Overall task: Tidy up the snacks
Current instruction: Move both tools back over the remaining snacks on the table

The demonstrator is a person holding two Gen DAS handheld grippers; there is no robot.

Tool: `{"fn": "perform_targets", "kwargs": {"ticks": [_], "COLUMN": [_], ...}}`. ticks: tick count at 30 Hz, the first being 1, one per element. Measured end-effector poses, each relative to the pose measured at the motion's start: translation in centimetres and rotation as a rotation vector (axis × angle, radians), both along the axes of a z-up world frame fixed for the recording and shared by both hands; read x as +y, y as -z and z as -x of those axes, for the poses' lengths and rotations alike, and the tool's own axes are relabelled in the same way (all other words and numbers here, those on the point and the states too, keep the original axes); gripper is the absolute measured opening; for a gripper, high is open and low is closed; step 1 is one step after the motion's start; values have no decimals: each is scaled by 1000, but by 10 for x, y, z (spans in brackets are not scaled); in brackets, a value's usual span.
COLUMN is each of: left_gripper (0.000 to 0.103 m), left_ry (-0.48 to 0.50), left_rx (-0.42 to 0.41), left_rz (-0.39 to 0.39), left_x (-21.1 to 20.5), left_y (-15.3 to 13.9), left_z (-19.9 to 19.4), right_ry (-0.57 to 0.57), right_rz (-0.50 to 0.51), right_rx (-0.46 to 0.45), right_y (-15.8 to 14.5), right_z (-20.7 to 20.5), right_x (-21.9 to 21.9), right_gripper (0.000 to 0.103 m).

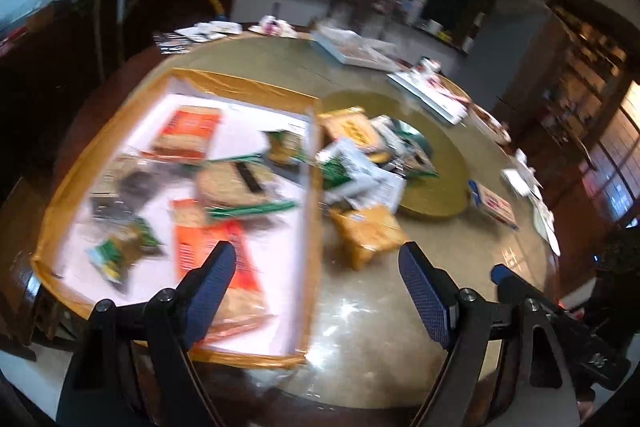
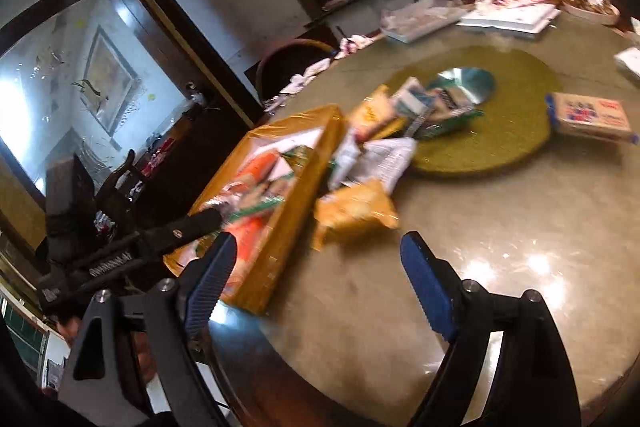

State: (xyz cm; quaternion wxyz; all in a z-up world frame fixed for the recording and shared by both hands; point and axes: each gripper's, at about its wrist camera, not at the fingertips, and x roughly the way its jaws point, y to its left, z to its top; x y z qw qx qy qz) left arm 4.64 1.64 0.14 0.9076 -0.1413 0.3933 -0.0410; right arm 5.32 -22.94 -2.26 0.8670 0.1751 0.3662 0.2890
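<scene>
A shallow box with orange-taped rims lies on the round table and holds several snack packets, among them orange cracker packs and a round rice-cracker pack. A loose pile of packets lies right of the box, partly on a green mat. A yellow-orange packet lies nearest. My left gripper is open and empty above the box's right rim. My right gripper is open and empty just short of the yellow-orange packet; its tip also shows in the left wrist view.
The round green mat sits mid-table. A boxed snack lies right of it. White trays, papers and dishes line the far edge. A chair stands behind the table.
</scene>
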Motion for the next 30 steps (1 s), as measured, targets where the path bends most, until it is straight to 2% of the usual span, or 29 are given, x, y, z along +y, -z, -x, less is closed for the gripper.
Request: {"fn": "perform_targets", "kwargs": {"ticks": [6,8,15,30], "left_gripper": [84,84,84,84], "left_ry": [72,85,74,58], "left_rx": [15,16,14,26], "left_rz": [-41,-42,-59,-30], "left_x": [-31,-35,-35,-26], "left_y": [5,7,10,9], "left_z": [-11,-14,-12,-2], "right_ry": [76,71,69,94], "right_rz": [52,45,76,71], "right_rx": [17,31,63,111], "right_y": [10,14,24,26], "right_z": [-4,-10,-25,-34], "right_x": [-27,-30,-26,-22], "right_gripper": [84,84,84,84]}}
